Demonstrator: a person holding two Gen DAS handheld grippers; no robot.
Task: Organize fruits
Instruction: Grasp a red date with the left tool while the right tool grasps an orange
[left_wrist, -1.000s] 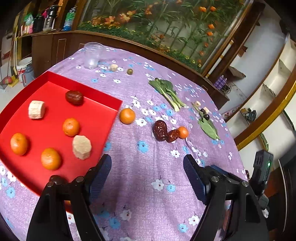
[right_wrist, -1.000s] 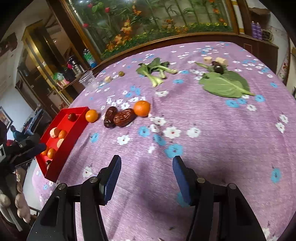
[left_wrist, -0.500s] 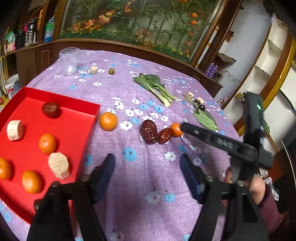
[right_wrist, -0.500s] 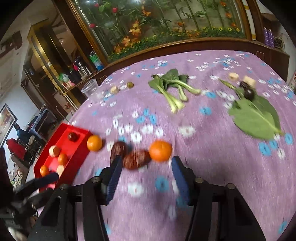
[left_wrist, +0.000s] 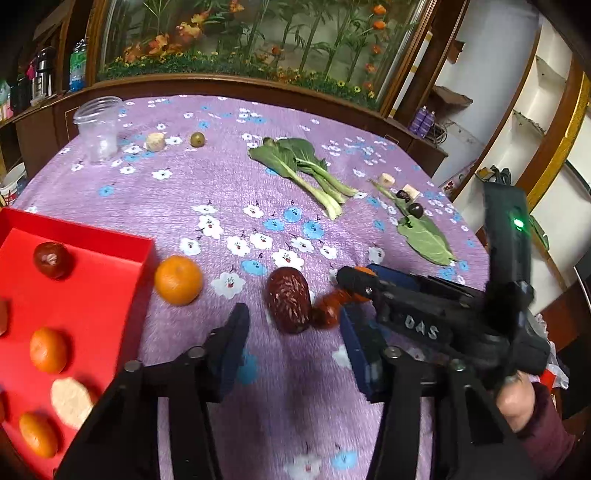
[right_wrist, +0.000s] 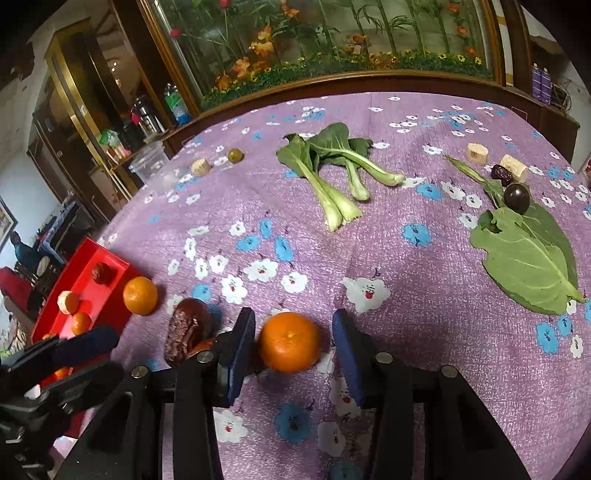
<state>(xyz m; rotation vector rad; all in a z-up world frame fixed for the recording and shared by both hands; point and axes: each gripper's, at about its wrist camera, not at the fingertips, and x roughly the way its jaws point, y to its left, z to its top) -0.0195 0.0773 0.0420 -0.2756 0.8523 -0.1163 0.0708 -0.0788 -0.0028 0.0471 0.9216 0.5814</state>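
My right gripper (right_wrist: 291, 343) is open with its blue pads on either side of an orange mandarin (right_wrist: 289, 341) on the purple cloth, not touching it. Two wrinkled red dates lie just left of it, a large one (right_wrist: 186, 330) and a smaller one (left_wrist: 327, 308). My left gripper (left_wrist: 291, 349) is open just in front of the large date (left_wrist: 289, 304). Another mandarin (left_wrist: 178, 279) sits beside the red tray (left_wrist: 107, 295), which holds mandarins, a date and pale chunks. The right gripper (left_wrist: 364, 291) shows in the left wrist view.
Bok choy (right_wrist: 332, 170), a big green leaf (right_wrist: 528, 258) with a dark round fruit (right_wrist: 517, 197), pale chunks (right_wrist: 476, 152) and a small date lie farther back. A clear plastic cup (left_wrist: 98, 129), a pale chunk and a green fruit (left_wrist: 197, 139) stand at the far left.
Both grippers moved forward. The right one came around the mandarin by the dates. The left one closed in on the large date.
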